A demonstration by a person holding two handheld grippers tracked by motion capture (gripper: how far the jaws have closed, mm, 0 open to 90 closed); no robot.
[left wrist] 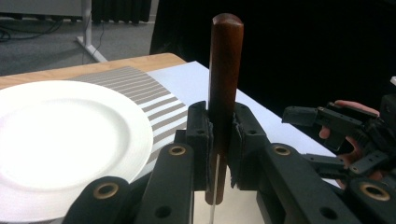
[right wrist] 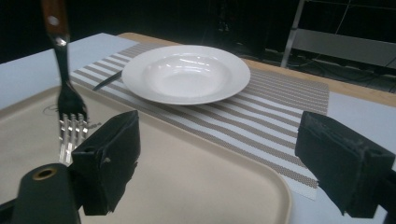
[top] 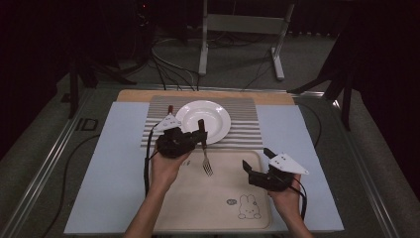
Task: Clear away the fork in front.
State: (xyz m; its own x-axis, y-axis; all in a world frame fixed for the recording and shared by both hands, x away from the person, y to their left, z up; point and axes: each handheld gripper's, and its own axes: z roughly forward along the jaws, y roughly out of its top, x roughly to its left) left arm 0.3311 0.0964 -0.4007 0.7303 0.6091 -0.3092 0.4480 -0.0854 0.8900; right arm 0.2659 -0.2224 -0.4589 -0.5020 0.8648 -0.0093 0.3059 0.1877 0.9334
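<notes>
Nearby, plate (top: pixel 203 121) on striped mat (top: pixel 247 130); tray (top: pixel 218 198) under fork (top: pixel 204 151).

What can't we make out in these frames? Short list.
- Fork: in the left gripper view its tines are cut off by the bottom edge, below the left gripper; in the right gripper view the handle top runs off the upper edge.
- Dark utensil beside the plate: mostly hidden behind the plate rim in the right gripper view; type unclear.
- Tray: the small print beside the rabbit drawing is too small in the high view.
</notes>
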